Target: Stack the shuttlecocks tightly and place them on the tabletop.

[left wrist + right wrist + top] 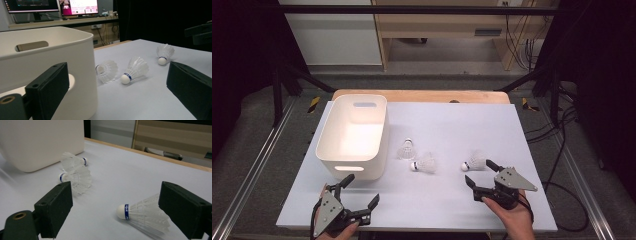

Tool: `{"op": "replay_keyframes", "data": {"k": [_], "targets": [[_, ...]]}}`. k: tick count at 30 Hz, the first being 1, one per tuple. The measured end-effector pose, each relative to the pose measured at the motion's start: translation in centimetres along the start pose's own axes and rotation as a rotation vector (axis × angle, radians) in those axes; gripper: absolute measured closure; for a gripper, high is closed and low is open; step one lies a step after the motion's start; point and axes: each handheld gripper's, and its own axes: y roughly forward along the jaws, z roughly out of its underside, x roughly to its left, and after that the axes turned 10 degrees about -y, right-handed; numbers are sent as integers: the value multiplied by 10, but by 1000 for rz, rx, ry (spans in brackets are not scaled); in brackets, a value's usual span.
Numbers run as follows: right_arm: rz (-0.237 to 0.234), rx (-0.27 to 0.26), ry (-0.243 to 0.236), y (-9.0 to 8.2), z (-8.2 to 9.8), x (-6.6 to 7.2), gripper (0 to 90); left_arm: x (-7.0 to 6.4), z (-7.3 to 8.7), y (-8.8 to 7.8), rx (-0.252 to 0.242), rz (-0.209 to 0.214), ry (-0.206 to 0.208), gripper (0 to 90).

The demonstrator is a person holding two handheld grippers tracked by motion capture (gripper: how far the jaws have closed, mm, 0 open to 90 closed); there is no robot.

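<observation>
- Right gripper (478, 173) is hanging low over the table with its jaws spread wide, and the nearest shuttlecock (475, 160) is lying on its side between them, cork pointing toward the bin
- Left gripper (361, 189) is also sitting wide open with nothing in it, just in front of the white storage bin (328, 141), which looks empty
- Two more shuttlecocks are waiting mid-table: one lying on its side (424, 163), one standing on its skirt (407, 149) just beside the bin wall
- My worry: those jaws are lining up more on the feather skirt than the cork, so closing there could be crushing the feathers or squirting the thing out sideways
- Could also roll away if a jaw nudges it first, it's light
- Hard to tell: the far side of that skirt is tucked behind the right jaw in the right gripper view, so contact is anyone's guess
</observation>
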Motion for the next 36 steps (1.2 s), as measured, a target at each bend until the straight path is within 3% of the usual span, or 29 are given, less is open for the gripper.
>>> {"op": "replay_keyframes", "data": {"k": [13,23,36], "targets": [[-31,69,-40,33,-25,18,135,15,6,-4,-21,-29,-16,47],[-121,80,-93,67,-49,53,160,18,9,-4,-24,-34,-24,47],[-180,130,-112,115,-70,92,250,19,10,-3,-20,-32,-28,51]]}}
